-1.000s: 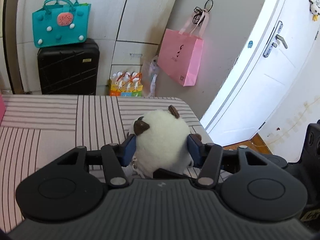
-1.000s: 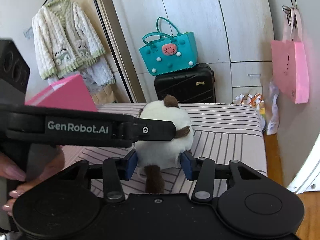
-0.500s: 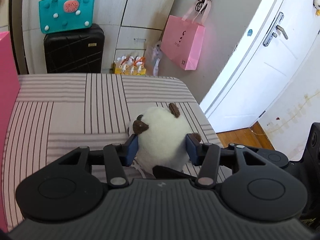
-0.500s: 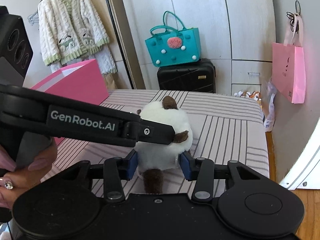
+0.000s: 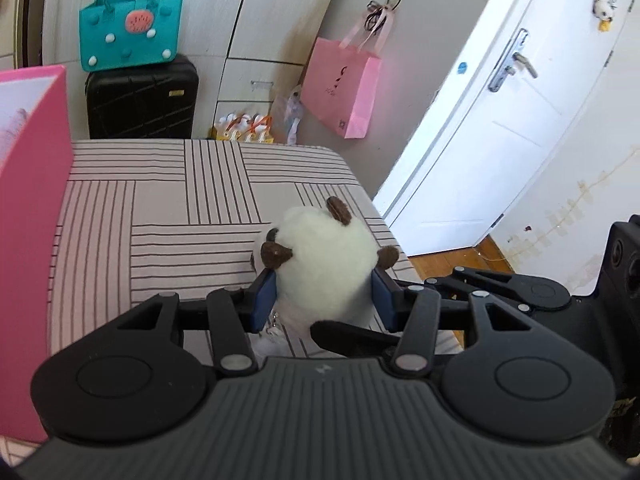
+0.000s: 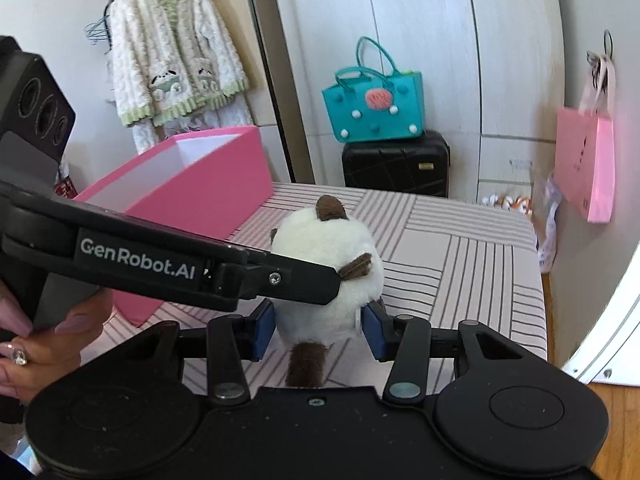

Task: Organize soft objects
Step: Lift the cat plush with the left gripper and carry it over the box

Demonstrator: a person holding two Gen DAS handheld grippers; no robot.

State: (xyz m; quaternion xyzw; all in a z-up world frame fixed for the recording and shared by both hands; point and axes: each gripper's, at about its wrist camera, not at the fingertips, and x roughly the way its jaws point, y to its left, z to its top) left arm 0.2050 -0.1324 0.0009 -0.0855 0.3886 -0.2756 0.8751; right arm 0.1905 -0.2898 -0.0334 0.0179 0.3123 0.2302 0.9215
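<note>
A white plush toy point(image 5: 324, 256) with brown ears, paws and tail hangs just above the striped bed point(image 5: 160, 208). My left gripper point(image 5: 323, 300) is shut on its sides, blue pads sunk into the fur. In the right wrist view the same plush toy point(image 6: 326, 264) sits between the pads of my right gripper point(image 6: 319, 330); those jaws are opening slightly while the pads still touch the fur. One left finger point(image 6: 280, 280) crosses in front of the toy. An open pink box point(image 6: 200, 184) stands on the bed to the left.
The pink box point(image 5: 32, 200) fills the left edge of the left wrist view. A teal bag on a black suitcase point(image 6: 394, 164), a hanging pink paper bag point(image 5: 344, 84) and a white door point(image 5: 500, 128) lie beyond the bed. A person's hand point(image 6: 24, 344) grips the left tool.
Both grippers have risen and pulled back with the plush toy held between them. The pink box has come into view at the left and looms larger.
</note>
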